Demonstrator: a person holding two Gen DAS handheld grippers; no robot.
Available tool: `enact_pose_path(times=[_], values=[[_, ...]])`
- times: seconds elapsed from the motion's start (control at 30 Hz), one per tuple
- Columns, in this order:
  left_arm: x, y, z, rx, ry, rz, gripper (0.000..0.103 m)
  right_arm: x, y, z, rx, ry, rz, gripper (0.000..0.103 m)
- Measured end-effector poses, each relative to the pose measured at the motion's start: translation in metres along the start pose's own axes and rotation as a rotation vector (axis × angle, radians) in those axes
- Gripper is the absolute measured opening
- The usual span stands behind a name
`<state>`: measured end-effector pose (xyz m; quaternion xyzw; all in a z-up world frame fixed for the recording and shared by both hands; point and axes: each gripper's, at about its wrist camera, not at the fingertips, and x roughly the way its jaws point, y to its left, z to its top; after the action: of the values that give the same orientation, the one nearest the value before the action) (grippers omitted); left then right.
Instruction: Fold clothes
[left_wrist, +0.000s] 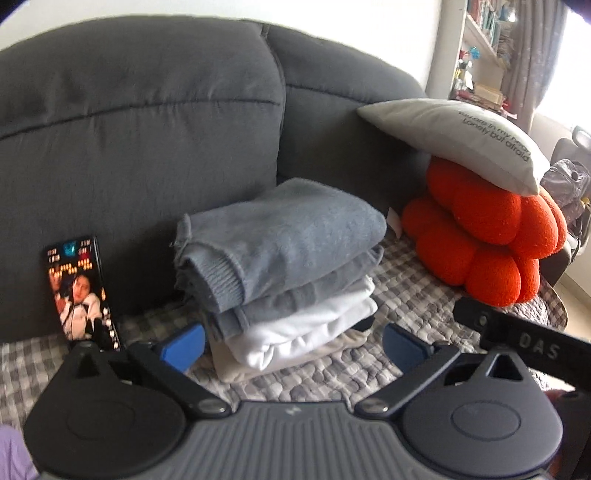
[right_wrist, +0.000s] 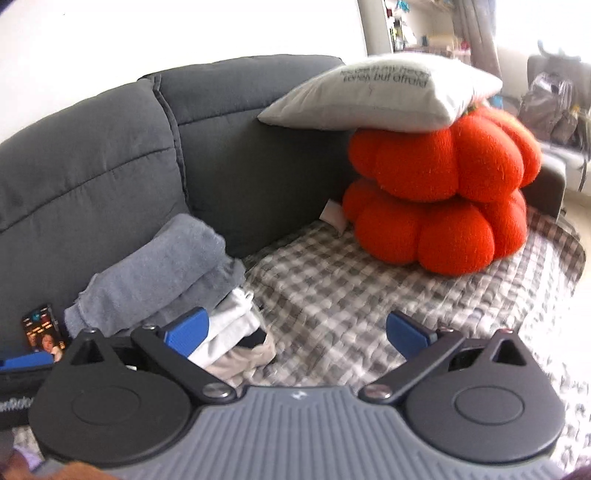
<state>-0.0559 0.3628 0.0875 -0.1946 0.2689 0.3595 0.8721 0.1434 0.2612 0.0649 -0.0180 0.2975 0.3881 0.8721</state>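
Both grippers, left (left_wrist: 293, 345) & right (right_wrist: 297, 332), released wide; pillow (left_wrist: 454, 138) reads "Lonely but afraid".

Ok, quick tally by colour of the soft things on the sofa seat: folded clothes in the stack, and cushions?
Grey folded clothes: 2
White folded clothes: 1
Beige folded clothes: 1
Orange cushions: 2
Pale grey printed pillow: 1
Total: 7

two orange cushions (right_wrist: 439, 192), one phone (left_wrist: 82, 291)
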Motion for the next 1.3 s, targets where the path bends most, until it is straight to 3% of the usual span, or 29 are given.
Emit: enact_pose_path(times=[0.1,0.3,1.3], values=[[0.004,-0.002,-0.003,0.002,0.021,-0.006,0.103,0.004,-0.006,-0.001,0.018,0.033,0.015,0.103],[0.013,-0.006,-0.005,0.009,0.053,0.009,0.103,0.009,0.002,-0.008,-0.035,0.043,-0.076,0.103],[0.015,0.007,-0.004,-0.062,0.056,-0.012,0.103,0.009,0.011,-0.012,-0.066,0.03,-0.076,0.103]])
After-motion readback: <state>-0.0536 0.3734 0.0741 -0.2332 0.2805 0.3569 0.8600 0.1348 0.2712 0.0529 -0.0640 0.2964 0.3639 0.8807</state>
